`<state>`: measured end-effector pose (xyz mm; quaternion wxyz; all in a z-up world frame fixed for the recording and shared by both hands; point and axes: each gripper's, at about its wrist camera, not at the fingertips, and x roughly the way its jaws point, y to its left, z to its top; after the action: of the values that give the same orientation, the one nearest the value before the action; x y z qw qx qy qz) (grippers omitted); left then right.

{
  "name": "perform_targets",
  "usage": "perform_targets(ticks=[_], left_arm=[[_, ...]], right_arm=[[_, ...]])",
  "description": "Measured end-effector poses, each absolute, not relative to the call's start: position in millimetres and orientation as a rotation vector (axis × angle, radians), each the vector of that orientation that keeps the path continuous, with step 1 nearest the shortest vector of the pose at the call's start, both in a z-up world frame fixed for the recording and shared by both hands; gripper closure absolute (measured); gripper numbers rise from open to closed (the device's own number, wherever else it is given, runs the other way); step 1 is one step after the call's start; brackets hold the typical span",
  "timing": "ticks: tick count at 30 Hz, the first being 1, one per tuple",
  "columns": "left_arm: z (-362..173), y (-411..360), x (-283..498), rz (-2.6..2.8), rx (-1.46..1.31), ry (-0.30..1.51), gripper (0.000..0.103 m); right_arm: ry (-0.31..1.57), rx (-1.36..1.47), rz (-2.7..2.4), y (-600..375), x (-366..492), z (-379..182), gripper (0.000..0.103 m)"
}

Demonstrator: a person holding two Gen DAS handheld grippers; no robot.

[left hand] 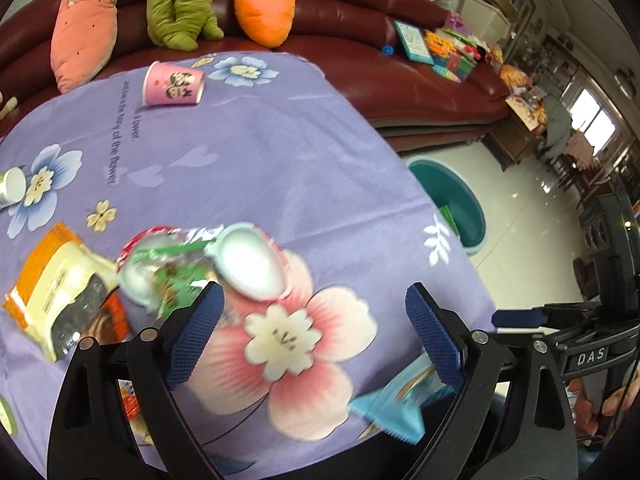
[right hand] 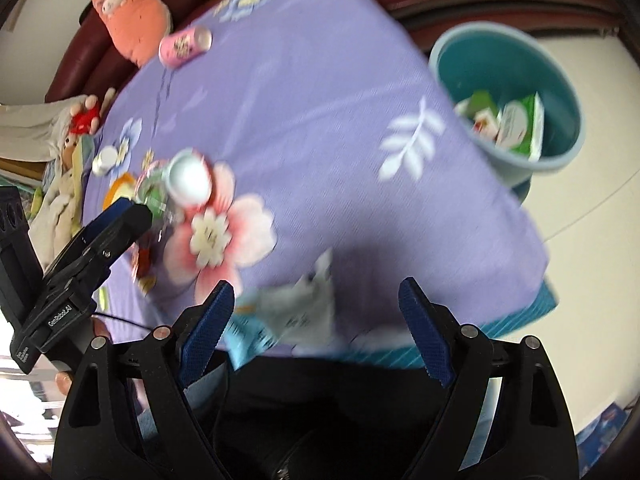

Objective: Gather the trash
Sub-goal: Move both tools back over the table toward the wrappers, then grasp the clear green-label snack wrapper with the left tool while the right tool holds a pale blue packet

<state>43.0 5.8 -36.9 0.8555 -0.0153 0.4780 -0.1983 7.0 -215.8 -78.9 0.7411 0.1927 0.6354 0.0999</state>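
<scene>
Trash lies on a table under a purple flowered cloth (left hand: 248, 152). My left gripper (left hand: 316, 336) is open and empty above the cloth, just short of a white cup on its side (left hand: 252, 264) and a crumpled clear green wrapper (left hand: 168, 272). A light blue wrapper (left hand: 400, 404) lies at the near table edge under its right finger. My right gripper (right hand: 316, 328) is open and empty above that blue and white wrapper (right hand: 288, 320). The teal trash bin (right hand: 568, 92) stands on the floor to the right and holds green and white packaging. The left gripper (right hand: 100, 240) shows at the left.
An orange and cream snack bag (left hand: 52, 288) lies left. A pink cup on its side (left hand: 174, 84) lies at the far edge, a white cup (left hand: 12, 188) at the far left. A dark red sofa (left hand: 360, 12) with plush toys stands behind the table.
</scene>
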Motion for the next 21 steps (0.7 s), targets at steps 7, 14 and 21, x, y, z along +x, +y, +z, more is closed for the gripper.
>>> perform_targets(ticks=[7, 14, 21], left_arm=[[-27.4, 40.1, 30.2, -0.380, -0.029, 0.953, 0.010], [-37.5, 86.7, 38.6, -0.288, -0.101, 0.979, 0.010], [-45.8, 113.0, 50.7, -0.208, -0.102, 1.006, 0.010]], right_arm=[[1.505, 0.485, 0.267, -182.5, -0.3, -111.7, 0.022], [1.474, 0.454, 0.303, -156.3, 16.9, -123.0, 0.040], [1.383, 0.393, 0.325, -145.9, 44.6, -115.3, 0.044]])
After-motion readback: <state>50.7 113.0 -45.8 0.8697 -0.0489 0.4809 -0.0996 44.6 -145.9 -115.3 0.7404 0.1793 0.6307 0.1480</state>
